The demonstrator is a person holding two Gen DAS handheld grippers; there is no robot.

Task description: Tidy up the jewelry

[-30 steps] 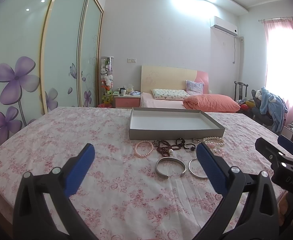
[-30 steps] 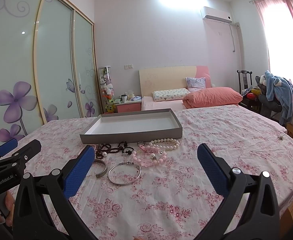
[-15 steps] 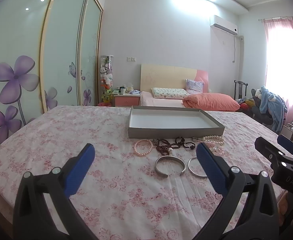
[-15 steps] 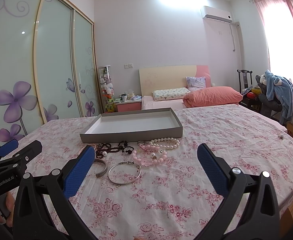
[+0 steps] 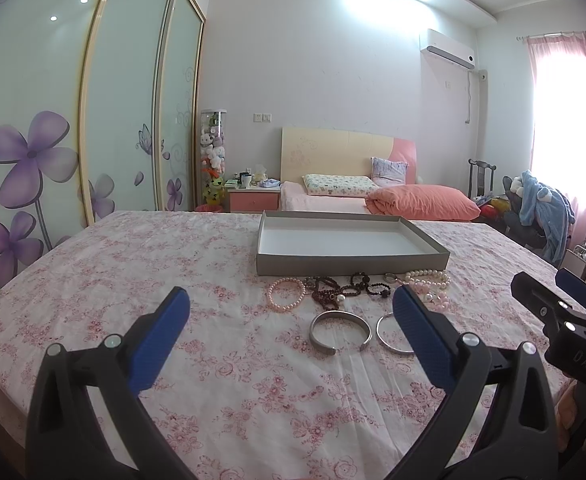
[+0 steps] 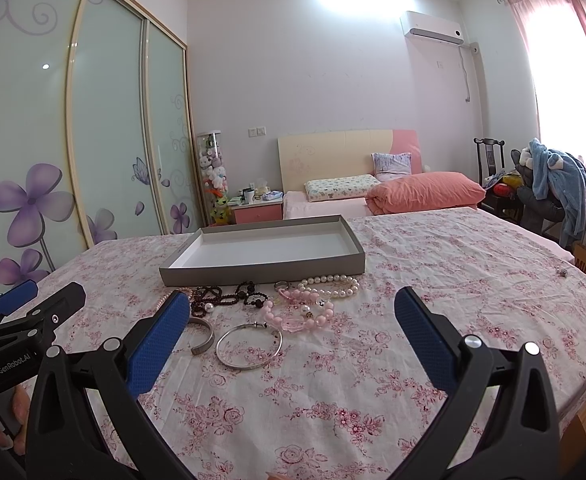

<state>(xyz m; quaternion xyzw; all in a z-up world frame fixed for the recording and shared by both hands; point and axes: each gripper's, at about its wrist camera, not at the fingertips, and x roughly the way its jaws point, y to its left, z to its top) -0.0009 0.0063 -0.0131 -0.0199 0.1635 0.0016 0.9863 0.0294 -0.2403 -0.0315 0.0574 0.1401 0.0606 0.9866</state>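
A shallow grey tray lies empty on the floral cloth. In front of it lies jewelry: a pink pearl bracelet, dark bead strands, a white pearl strand, pink chunky beads, a silver cuff and a thin silver bangle. My left gripper hovers open just short of the cuff. My right gripper is open too, above the bangle's right side. Neither holds anything.
The floral-covered table extends left and right of the jewelry. A small ring-like item lies far right. Behind are a bed with an orange duvet, a nightstand, glass wardrobe doors and a chair with blue clothing.
The left wrist view has shifted very slightly; jewelry and tray sit almost where they were. Both grippers stay open and empty.
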